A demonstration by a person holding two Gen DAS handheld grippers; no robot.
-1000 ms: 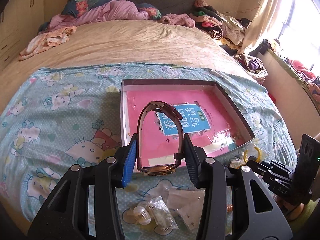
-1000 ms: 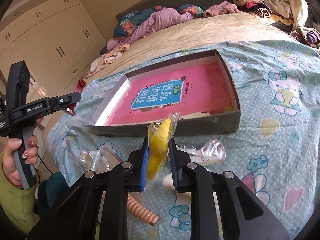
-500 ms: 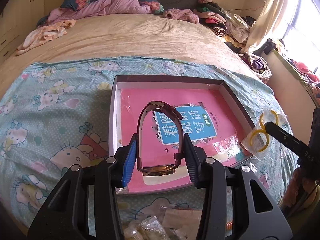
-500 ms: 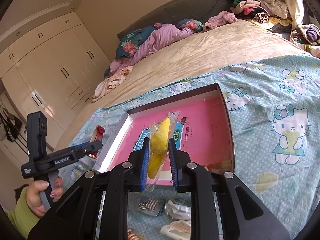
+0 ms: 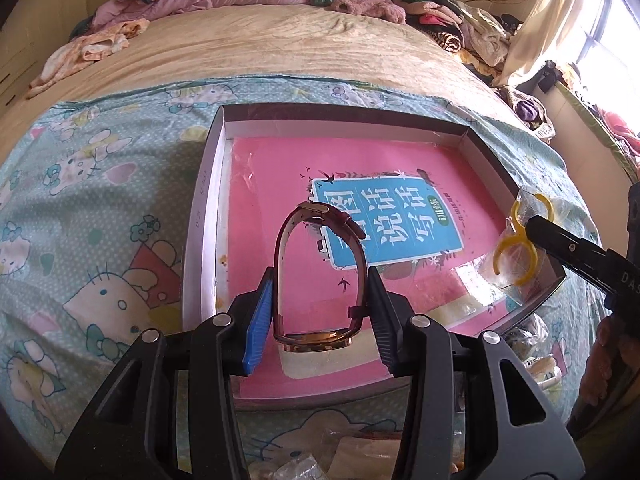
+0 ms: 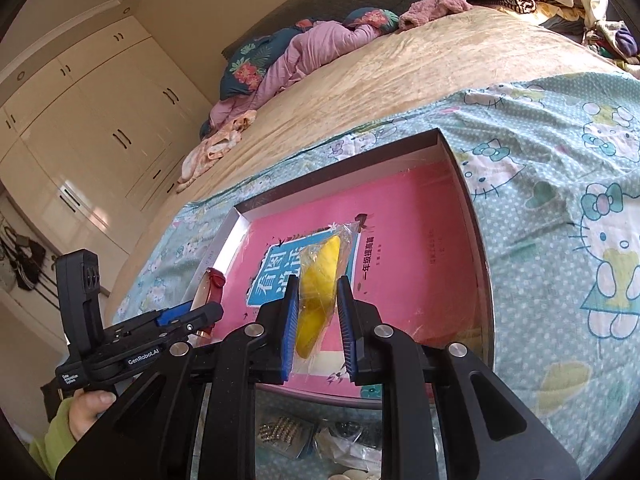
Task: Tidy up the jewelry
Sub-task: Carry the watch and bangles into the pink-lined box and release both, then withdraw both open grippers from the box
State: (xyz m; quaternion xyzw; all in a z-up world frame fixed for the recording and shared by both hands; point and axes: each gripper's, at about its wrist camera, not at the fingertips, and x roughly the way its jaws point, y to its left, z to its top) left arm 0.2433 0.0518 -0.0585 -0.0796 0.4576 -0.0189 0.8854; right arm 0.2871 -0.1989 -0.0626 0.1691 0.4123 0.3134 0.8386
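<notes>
One watch, a buckled loop with a dark red strap, is clamped between the pads of the left gripper, whose jaws are set partly apart around it. One clear packet holding two joined yellow rings is pinched edge-on by the right gripper, its jaws nearly together. Both are held tilted downward over one shallow box containing one pink book. In the left view the packet is seen at three o'clock, above the box's right rim. More small packets are glimpsed at six o'clock on the patterned sheet. One hand in a green sleeve is wrapped around the left handle.
</notes>
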